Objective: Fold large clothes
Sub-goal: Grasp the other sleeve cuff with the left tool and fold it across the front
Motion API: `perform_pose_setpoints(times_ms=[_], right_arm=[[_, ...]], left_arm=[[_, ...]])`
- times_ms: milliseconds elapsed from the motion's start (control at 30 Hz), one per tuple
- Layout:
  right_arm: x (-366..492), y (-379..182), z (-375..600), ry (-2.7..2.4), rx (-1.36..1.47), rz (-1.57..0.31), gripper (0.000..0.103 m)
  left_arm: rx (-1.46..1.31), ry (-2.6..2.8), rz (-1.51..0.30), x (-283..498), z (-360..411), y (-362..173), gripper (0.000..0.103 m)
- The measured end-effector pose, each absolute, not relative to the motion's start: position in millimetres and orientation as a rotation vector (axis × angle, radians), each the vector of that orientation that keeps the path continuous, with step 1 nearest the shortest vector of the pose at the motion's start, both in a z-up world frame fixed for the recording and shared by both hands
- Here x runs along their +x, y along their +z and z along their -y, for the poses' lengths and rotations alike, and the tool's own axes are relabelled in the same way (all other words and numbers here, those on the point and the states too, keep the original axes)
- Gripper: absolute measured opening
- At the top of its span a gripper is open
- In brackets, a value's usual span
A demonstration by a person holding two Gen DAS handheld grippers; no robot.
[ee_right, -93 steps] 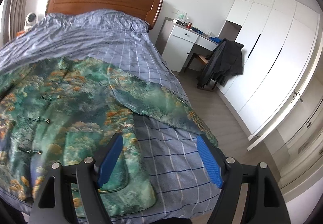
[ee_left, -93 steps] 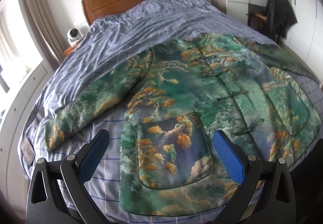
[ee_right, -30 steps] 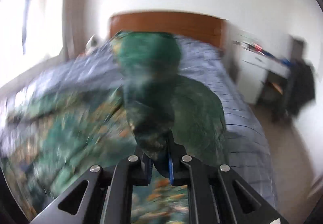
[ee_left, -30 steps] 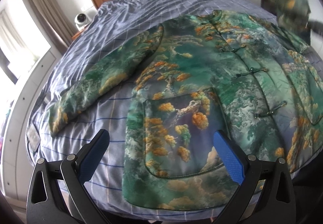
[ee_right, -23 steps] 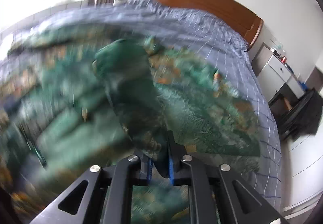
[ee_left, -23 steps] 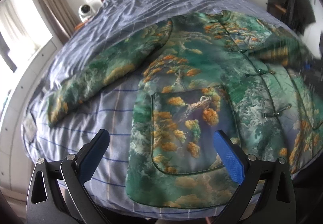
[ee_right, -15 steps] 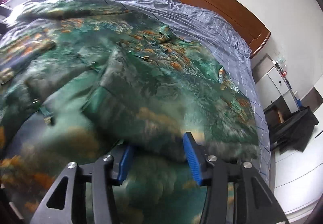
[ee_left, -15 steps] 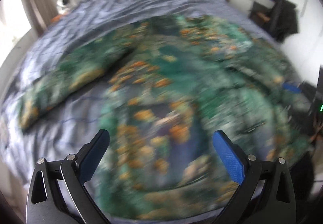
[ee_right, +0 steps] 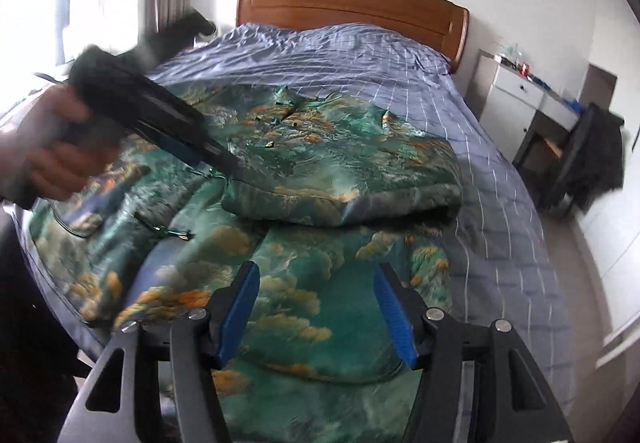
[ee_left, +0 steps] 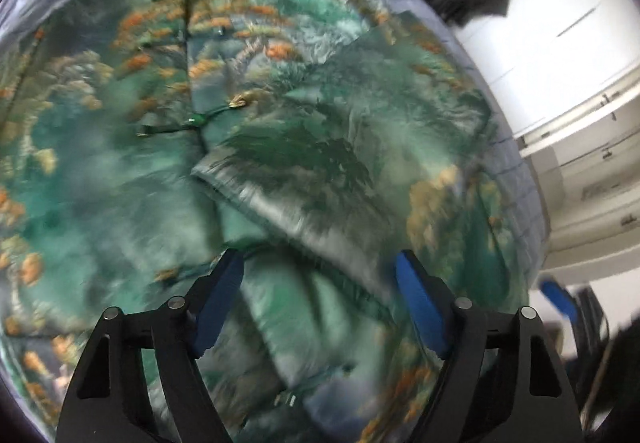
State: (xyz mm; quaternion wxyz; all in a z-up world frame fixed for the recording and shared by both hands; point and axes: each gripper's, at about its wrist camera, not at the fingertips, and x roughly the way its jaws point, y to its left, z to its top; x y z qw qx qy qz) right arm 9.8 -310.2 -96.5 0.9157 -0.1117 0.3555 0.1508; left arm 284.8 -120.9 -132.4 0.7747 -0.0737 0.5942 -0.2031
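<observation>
A green padded jacket (ee_right: 304,147) with orange tree print lies front-up on the bed. Its right sleeve (ee_right: 344,187) is folded across the chest; it also shows in the left wrist view (ee_left: 340,163). My left gripper (ee_left: 320,295) is open, low over the folded sleeve's end, and it appears in the right wrist view (ee_right: 224,163) touching that sleeve near the cuff. My right gripper (ee_right: 316,307) is open and empty above the jacket's hem, near the bed's foot.
The blue checked bedspread (ee_right: 480,163) covers the bed under a wooden headboard (ee_right: 348,3). A white desk (ee_right: 520,91) and a chair with a dark coat (ee_right: 592,155) stand on the right. White wardrobes (ee_left: 580,83) are beyond the bed edge.
The right gripper carried the sleeve over the jacket, let go and opened, then drew back. The left gripper swung right across the jacket to the folded sleeve.
</observation>
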Motion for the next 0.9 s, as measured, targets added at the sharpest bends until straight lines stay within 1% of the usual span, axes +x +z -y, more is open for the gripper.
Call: perform_pose_setpoints(times_ms=[33, 67, 100, 133, 200, 333, 467, 600, 667, 700, 733, 800, 833, 900], right_arm=[[6, -96, 312, 0.31, -0.21, -0.728, 0.061], [5, -96, 312, 0.31, -0.199, -0.726, 0.061], [3, -96, 313, 0.308, -0.194, -0.724, 0.061], [2, -96, 314, 0.303, -0.193, -0.72, 0.061], [1, -93, 316, 0.301, -0.187, -0.717, 0.061], [11, -91, 328, 0.296, -0.159, -0.717, 0.061], [41, -85, 342, 0.294, -0.123, -0.722, 0.061], [99, -81, 353, 0.285, -0.093, -0.719, 0.061], [134, -83, 359, 0.269, -0.055, -0.731, 0.061], [154, -85, 362, 0.261, -0.037, -0.748, 0.059], [173, -87, 365, 0.253, -0.017, -0.763, 0.053], [205, -90, 368, 0.237, 0.001, -0.789, 0.049], [226, -92, 368, 0.229, 0.008, -0.801, 0.045], [262, -93, 366, 0.222, 0.012, -0.816, 0.042]], left_arm=[[-0.144, -0.412, -1.287, 288, 126, -136, 0.071], [-0.126, -0.381, -1.281, 290, 129, -138, 0.051], [-0.104, -0.341, -1.282, 293, 132, -140, 0.021], [-0.107, -0.331, -1.29, 295, 132, -141, 0.009], [-0.132, -0.335, -1.29, 299, 130, -138, 0.007], [-0.065, -0.284, -1.182, 313, 115, -107, 0.006], [-0.085, -0.215, -1.122, 341, 82, -86, 0.006], [-0.091, -0.179, -1.12, 363, 69, -98, 0.006], [-0.073, -0.166, -1.142, 366, 69, -117, 0.006], [-0.059, -0.158, -1.148, 368, 72, -126, 0.006], [-0.05, -0.154, -1.151, 368, 73, -132, 0.007], [-0.038, -0.146, -1.156, 369, 74, -141, 0.007], [-0.033, -0.141, -1.155, 369, 74, -145, 0.007], [-0.018, -0.13, -1.146, 368, 76, -150, 0.008]])
